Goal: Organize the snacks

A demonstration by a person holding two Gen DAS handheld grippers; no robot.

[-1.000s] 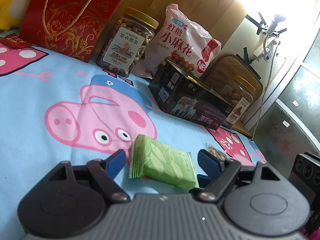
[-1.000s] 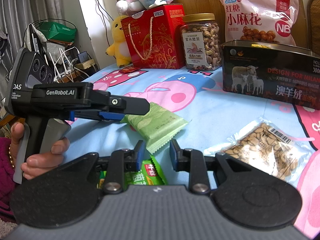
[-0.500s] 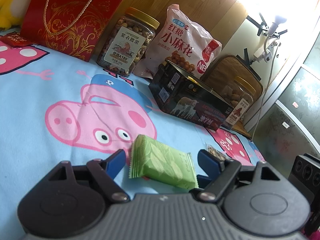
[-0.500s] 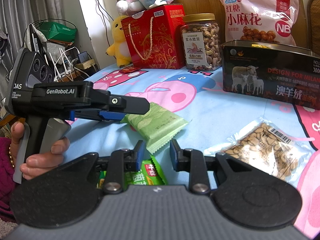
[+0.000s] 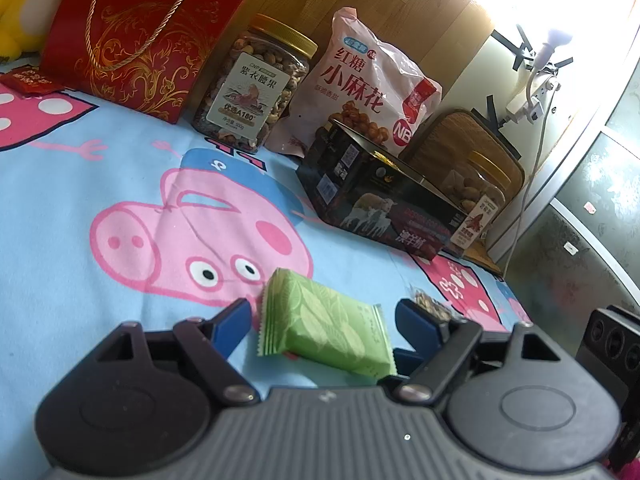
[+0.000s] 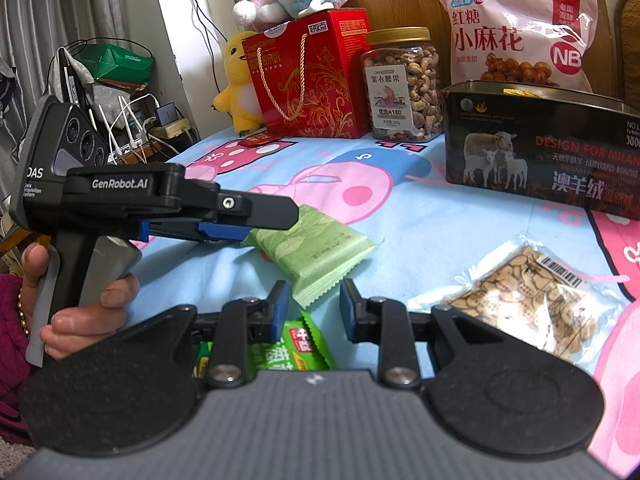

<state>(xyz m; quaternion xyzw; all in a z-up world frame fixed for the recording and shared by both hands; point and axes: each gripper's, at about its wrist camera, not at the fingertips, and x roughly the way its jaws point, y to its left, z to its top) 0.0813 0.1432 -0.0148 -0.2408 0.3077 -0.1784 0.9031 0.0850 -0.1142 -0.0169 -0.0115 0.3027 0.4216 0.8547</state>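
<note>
On the left, my left gripper [image 5: 324,320] has its jaws spread either side of the green packet [image 5: 326,320] lying flat on the cartoon bedsheet [image 5: 80,220], not yet pinching. I'd close squarely across its middle, gently, before lifting. To the right, my right gripper [image 6: 314,308] stands part open, empty, near the nut pouch [image 6: 528,300]

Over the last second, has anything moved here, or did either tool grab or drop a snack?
Nothing visibly changed. The left tool is still open around the light green packet, pads not pressing it. The right tool still hovers open by that packet's near end, above the bright green packet. The clear bag of nuts and the black tin lie where they were.
</note>
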